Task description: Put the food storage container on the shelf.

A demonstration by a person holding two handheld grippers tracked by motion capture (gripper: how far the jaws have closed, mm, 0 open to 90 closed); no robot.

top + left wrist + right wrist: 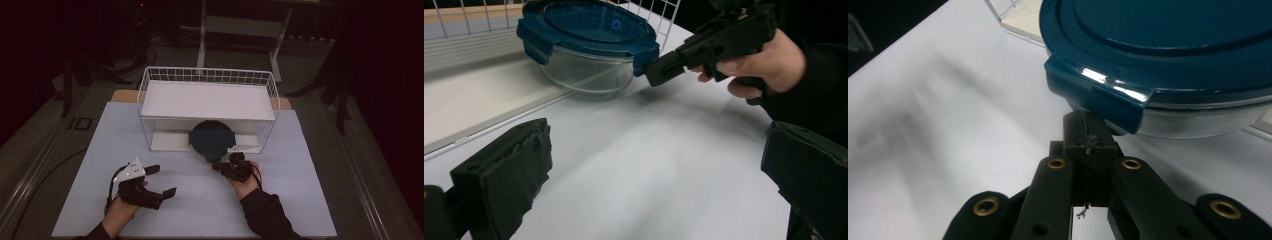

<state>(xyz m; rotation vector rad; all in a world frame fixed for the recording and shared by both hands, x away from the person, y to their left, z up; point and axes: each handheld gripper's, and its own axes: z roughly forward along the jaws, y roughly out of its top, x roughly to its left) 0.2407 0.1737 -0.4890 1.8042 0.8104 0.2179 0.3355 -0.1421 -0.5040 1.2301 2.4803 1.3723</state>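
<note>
Surface: pale table mat (pixel 200 200), dark room, metal frame legs behind | Rack: one white wire basket (pixel 207 80) | One glass container (pixel 212 140), blue clip lid, at basket's front edge | Right gripper (pixel 220 164): pressed together, tips under lid clip | Left gripper (pixel 162 181): spread, empty

No text, label, brand or number can be read on anything in these pictures.
</note>
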